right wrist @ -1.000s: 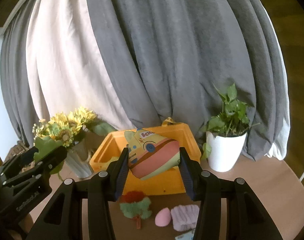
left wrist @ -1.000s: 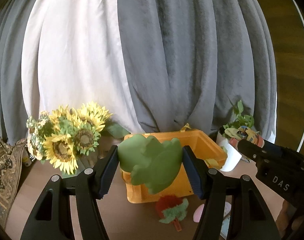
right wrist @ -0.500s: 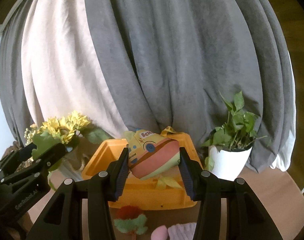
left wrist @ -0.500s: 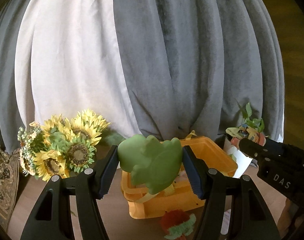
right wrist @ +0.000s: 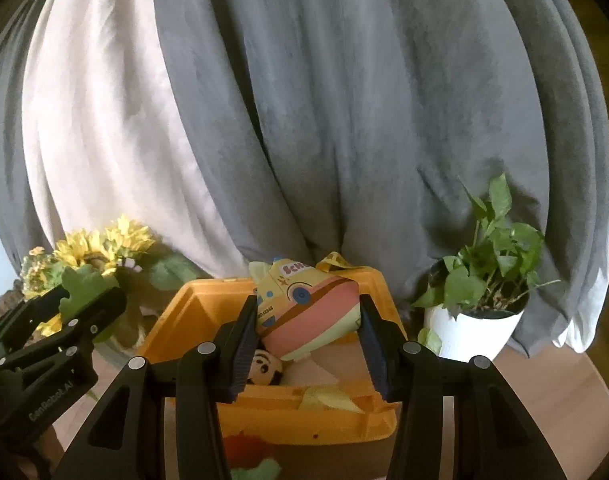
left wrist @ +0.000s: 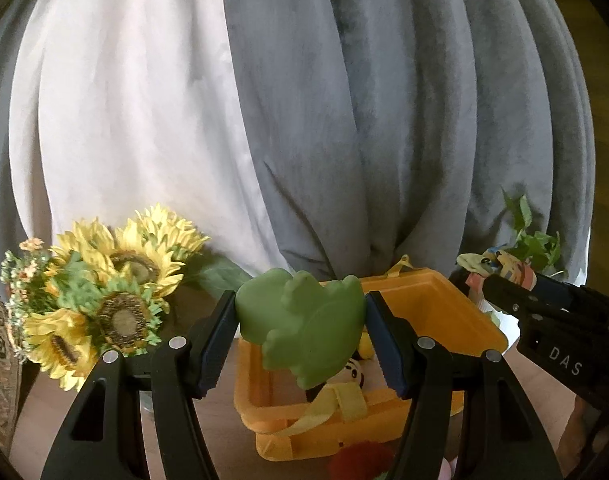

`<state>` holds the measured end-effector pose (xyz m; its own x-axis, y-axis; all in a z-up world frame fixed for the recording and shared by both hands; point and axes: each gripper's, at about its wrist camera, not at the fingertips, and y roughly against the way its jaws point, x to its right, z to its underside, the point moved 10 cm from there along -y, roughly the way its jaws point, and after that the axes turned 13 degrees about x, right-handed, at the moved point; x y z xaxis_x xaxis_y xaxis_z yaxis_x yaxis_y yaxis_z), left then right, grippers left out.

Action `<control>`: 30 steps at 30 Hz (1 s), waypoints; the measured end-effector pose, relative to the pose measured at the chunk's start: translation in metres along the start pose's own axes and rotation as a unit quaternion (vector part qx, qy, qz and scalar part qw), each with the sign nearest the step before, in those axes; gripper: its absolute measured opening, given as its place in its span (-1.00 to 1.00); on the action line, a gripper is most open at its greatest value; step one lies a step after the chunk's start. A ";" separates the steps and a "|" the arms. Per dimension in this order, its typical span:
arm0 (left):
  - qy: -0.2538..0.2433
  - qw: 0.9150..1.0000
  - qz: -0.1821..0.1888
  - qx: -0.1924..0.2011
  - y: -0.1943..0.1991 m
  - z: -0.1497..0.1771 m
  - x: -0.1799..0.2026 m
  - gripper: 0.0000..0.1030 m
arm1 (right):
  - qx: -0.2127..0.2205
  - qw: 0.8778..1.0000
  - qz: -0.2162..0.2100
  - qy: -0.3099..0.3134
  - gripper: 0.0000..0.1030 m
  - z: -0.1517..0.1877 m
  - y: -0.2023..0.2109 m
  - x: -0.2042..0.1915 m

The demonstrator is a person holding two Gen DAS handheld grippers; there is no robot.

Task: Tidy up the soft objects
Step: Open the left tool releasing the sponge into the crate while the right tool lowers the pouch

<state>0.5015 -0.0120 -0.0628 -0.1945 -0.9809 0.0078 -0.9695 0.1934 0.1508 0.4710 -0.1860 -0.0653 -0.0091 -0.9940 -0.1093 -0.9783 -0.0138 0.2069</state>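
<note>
My left gripper point(left wrist: 300, 332) is shut on a green soft frog-like toy point(left wrist: 304, 320) and holds it above the near left part of the orange bin point(left wrist: 456, 320). My right gripper point(right wrist: 306, 328) is shut on a yellow and pink school-bus plush point(right wrist: 308, 312), held over the same orange bin point(right wrist: 184, 320). Inside the bin lie a small doll with a painted face point(right wrist: 264, 368) and a yellow strap point(left wrist: 336, 400). A red and green plush point(left wrist: 360, 460) lies on the table in front of the bin.
A bunch of sunflowers point(left wrist: 104, 300) stands left of the bin. A white pot with a green plant point(right wrist: 480, 320) stands to its right. Grey and white curtains point(right wrist: 304, 120) hang behind. The wooden table point(right wrist: 564, 392) shows at the right.
Both grippers have moved forward and higher over the orange bin with their toys still held. The bin's inside with the doll now shows.
</note>
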 end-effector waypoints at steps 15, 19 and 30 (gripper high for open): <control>0.008 0.998 0.013 -0.065 -0.065 0.038 -0.001 0.22 | -0.041 0.999 0.022 0.015 -0.05 0.020 -0.060 0.010; 0.004 0.996 0.017 -0.084 -0.078 0.049 0.002 0.23 | -0.059 0.998 0.022 0.018 -0.05 0.030 -0.069 0.010; 0.003 0.993 0.033 -0.116 -0.092 0.066 0.012 0.42 | -0.109 0.994 0.022 0.005 0.14 0.055 -0.086 0.018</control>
<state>0.5782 -0.0400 -0.1422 -0.2551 -0.9664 0.0317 -0.8937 0.2481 0.3739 0.5432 -0.1964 -0.1388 -0.0482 -0.9951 -0.0866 -0.9088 0.0077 0.4172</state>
